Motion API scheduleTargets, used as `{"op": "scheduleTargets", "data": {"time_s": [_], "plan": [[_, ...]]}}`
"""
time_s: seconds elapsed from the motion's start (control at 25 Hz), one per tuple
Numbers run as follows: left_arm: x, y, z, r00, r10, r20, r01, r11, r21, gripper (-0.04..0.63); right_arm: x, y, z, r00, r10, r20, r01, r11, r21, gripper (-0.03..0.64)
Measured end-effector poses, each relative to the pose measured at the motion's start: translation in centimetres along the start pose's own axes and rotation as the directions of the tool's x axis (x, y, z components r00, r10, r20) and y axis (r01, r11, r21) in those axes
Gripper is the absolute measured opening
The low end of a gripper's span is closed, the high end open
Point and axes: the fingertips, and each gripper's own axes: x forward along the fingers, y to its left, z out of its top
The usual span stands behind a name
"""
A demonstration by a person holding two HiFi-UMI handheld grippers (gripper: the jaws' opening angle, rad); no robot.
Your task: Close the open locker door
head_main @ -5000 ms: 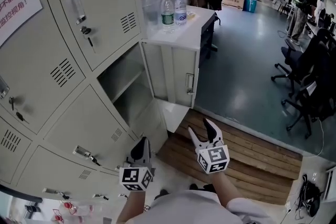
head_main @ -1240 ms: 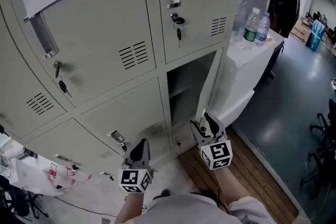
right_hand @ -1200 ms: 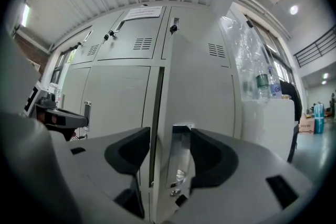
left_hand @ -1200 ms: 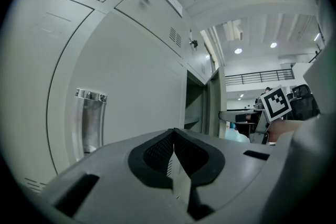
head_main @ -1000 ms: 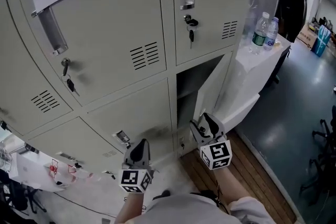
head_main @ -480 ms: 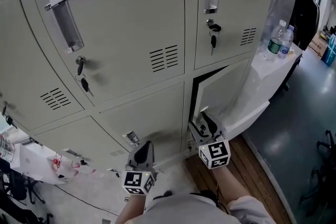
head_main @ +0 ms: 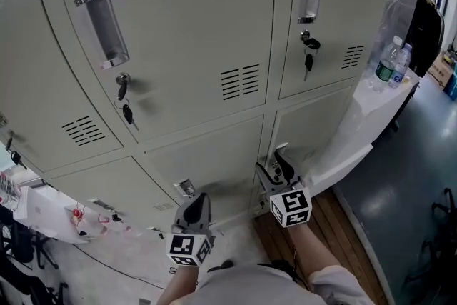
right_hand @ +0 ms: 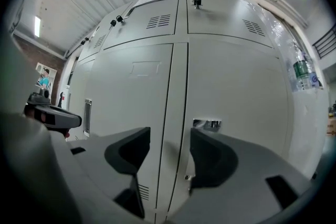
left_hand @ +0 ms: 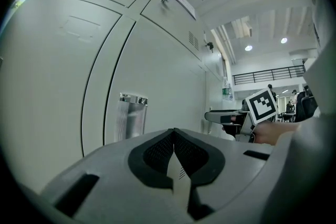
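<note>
**Head view.** The pale grey sheet-metal locker door [head_main: 314, 126], lower right of the bank, lies at 1 o'clock from the right gripper [head_main: 273, 168]. Its jaws stand apart and empty, straddling the upright seam at the door's free edge, just below the chrome pull handle [right_hand: 207, 124]. The left gripper [head_main: 196, 205], at 7 o'clock and farther off, has its jaws pressed together on nothing. Half a second earlier a dark gap showed along that edge; now the door appears flush.

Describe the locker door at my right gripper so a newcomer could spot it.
Find the grey locker bank and take its right column, beside the white counter with two water bottles. The door sits directly below the one with a key in its lock; it alone has the open right gripper at its left edge.
</note>
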Motion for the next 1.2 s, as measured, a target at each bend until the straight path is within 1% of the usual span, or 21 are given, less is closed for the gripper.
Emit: {"op": "scheduleTargets", "data": {"time_s": [0.24, 0.56, 0.88, 1.08, 1.2], "plan": [[-0.1, 0.6, -0.1, 1.0, 0.006, -0.003, -0.007, 1.0, -0.003, 0.009, 1.2, 0.3, -0.3, 1.0, 0.005, -0.011, -0.005, 1.0, 0.002, 0.238], [-0.4, 1.2, 0.0, 1.0, 0.004, -0.006, -0.004, 1.0, 0.002, 0.009, 1.5, 0.3, -0.4, 1.0, -0.015, -0.011, 0.015, 1.0, 0.009, 0.238], [-0.2, 0.9, 0.1, 1.0, -0.025, -0.001, 0.025, 1.0, 0.001, 0.009, 0.6, 1.6, -0.3, 0.999, -0.005, -0.031, 0.004, 1.0, -0.017, 0.238], [0.2, -0.1, 0.2, 0.998, -0.064, 0.004, 0.064, 0.998, 0.005, 0.009, -1.6, 0.9, -0.3, 0.998, -0.05, -0.032, 0.05, 0.999, 0.006, 0.237], [0.5, -1.1, 0.2, 0.995, -0.096, 0.005, 0.096, 0.995, 0.006, 0.009, -3.5, 0.1, -0.2, 0.995, -0.096, -0.028, 0.096, 0.995, -0.01, 0.233]]}}
